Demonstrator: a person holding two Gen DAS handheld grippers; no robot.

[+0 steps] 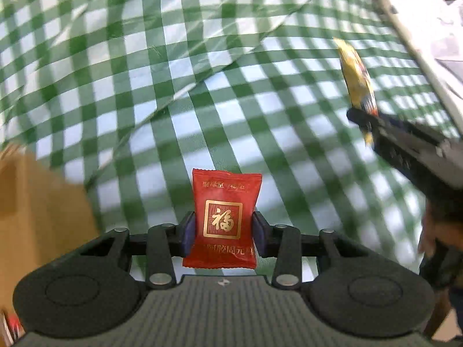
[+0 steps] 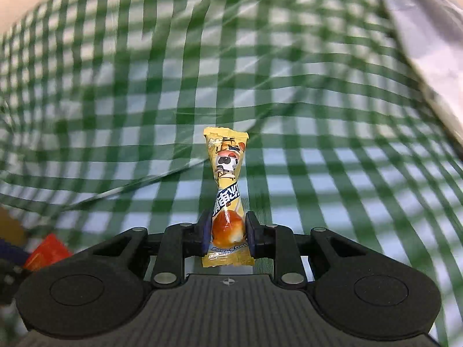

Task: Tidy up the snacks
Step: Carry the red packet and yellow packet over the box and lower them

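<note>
My left gripper (image 1: 224, 231) is shut on a red snack packet (image 1: 224, 202) with gold lettering, held upright above the green checked tablecloth (image 1: 173, 86). My right gripper (image 2: 227, 232) is shut on a yellow wrapped snack (image 2: 228, 170), its pads pressing on the orange bulge low in the wrapper. In the left wrist view, the right gripper (image 1: 364, 118) shows at the right edge with the yellow snack (image 1: 357, 78) sticking up from its tips. In the right wrist view, the red packet (image 2: 47, 254) shows at the lower left.
A brown cardboard box (image 1: 37, 217) stands at the left in the left wrist view. The table's pale edge (image 1: 411, 49) runs down the right side, with floor beyond. The cloth has creases running across its middle.
</note>
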